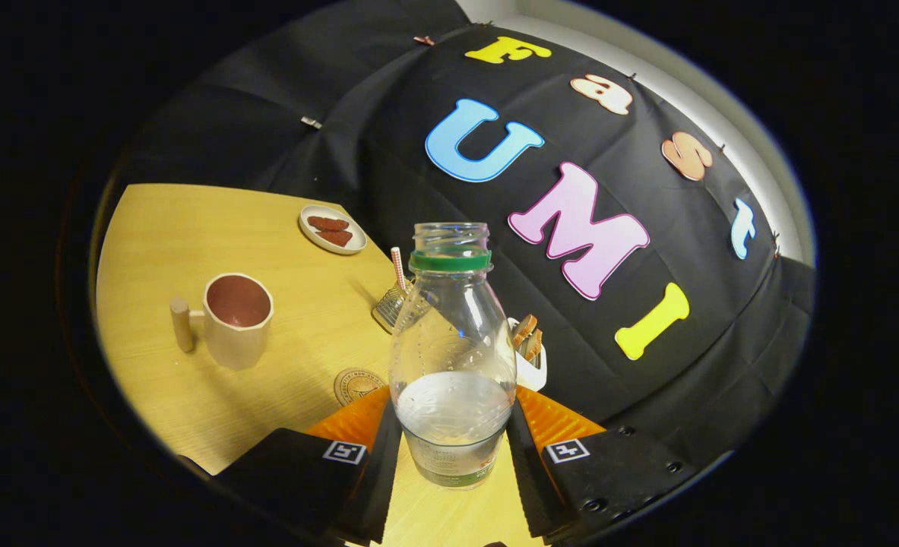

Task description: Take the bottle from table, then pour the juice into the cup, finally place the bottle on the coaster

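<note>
While label unreadable — bottle in tool

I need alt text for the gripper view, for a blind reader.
The claw is shut on a clear, capless bottle partly filled with liquid, above a wooden table. Beyond its fingers stand a mug, a round coaster and a plate of snacks.

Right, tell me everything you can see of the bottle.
The bottle is clear plastic with a green neck ring, its cap off and mouth open. A pale liquid fills roughly its lower third; a label band wraps the base. It stands upright relative to the tongs, held between the two fingers, which press its lower sides. The view is tilted; whether its base touches the table is unclear.
</note>
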`<action>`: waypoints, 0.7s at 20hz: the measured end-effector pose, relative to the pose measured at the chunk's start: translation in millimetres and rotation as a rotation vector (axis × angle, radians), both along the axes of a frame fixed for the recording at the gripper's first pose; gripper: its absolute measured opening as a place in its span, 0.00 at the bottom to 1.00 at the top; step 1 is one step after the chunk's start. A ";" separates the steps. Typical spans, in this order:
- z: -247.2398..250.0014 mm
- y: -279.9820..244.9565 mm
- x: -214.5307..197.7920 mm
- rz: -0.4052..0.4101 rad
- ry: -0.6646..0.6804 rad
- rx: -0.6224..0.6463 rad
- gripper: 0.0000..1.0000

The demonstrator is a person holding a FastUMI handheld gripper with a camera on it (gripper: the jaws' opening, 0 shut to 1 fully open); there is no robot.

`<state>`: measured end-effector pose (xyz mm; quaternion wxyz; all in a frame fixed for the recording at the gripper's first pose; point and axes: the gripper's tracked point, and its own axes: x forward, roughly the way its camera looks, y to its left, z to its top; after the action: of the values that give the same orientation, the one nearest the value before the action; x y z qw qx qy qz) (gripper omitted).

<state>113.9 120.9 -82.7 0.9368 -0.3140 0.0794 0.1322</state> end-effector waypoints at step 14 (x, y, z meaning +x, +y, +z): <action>-30.0 51.3 -1.9 0.052 -0.035 -0.299 0.70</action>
<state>112.0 172.2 -112.8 0.8771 -0.4544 0.0736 0.1374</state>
